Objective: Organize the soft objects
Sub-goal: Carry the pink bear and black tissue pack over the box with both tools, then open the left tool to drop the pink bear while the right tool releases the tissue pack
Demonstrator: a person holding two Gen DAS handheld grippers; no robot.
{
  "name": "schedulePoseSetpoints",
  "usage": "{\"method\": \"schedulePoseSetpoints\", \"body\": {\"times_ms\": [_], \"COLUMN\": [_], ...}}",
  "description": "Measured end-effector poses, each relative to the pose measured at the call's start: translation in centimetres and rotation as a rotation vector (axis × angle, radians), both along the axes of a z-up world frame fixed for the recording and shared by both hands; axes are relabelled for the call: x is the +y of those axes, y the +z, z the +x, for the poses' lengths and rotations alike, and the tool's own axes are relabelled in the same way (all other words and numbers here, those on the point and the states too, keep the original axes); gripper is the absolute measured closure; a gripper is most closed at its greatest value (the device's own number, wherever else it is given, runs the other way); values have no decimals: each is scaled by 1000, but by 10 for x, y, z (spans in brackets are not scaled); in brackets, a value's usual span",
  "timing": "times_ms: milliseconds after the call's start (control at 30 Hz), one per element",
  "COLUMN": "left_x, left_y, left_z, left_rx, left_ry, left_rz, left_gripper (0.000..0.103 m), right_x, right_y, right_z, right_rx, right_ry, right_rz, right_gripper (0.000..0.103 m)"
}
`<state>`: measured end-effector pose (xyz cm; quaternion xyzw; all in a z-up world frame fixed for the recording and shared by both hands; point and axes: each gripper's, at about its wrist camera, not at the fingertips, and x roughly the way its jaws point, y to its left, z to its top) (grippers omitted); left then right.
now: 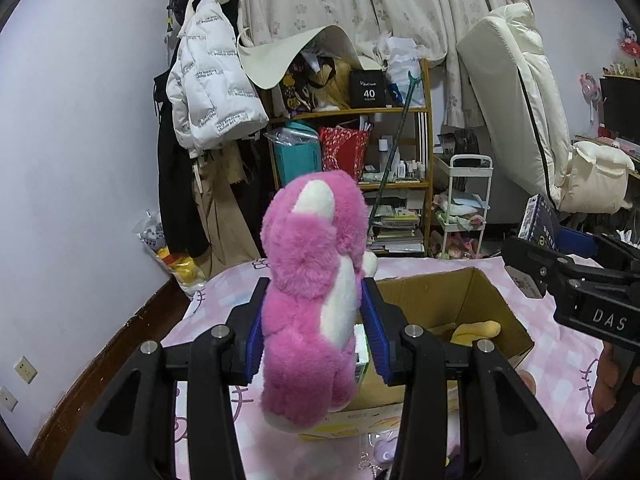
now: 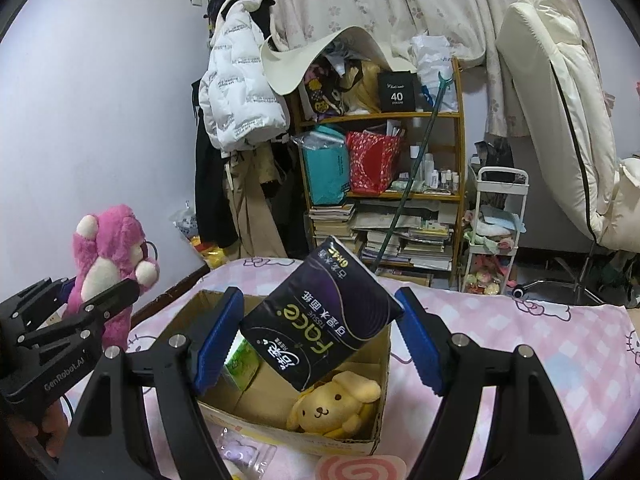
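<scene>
Two hand-held grippers hover over the bed point(image 2: 520, 320), each with a soft thing. The left hand-held gripper point(image 1: 316, 328) clamps the pink plush bear point(image 1: 312, 280) between its blue pads, upright, at the near-left edge of the cardboard box point(image 1: 500, 304). The right hand-held gripper point(image 2: 320, 336) has its fingers spread wide, and the tilted black tissue pack point(image 2: 320, 316) sits between them above the box, touching the left pad; the right pad's contact is unclear. A yellow plush dog point(image 2: 332, 408) lies inside the box.
</scene>
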<state>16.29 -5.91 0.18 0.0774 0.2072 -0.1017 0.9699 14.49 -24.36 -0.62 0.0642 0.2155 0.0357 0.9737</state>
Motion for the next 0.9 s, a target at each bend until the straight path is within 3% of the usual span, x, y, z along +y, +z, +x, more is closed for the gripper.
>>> {"method": "schedulePoseSetpoints", "body": {"times_ms": [900], "left_x": [-4], "left_y": [-34], "left_z": [24], "left_rx": [117], "left_ry": [-4], "left_rz": [12], "left_gripper": [60], "right_x": [-5], "right_y": [-23], "right_z": [16], "right_rx": [69], "right_ry": [10], "right_rz": [10], "right_gripper": [22]}}
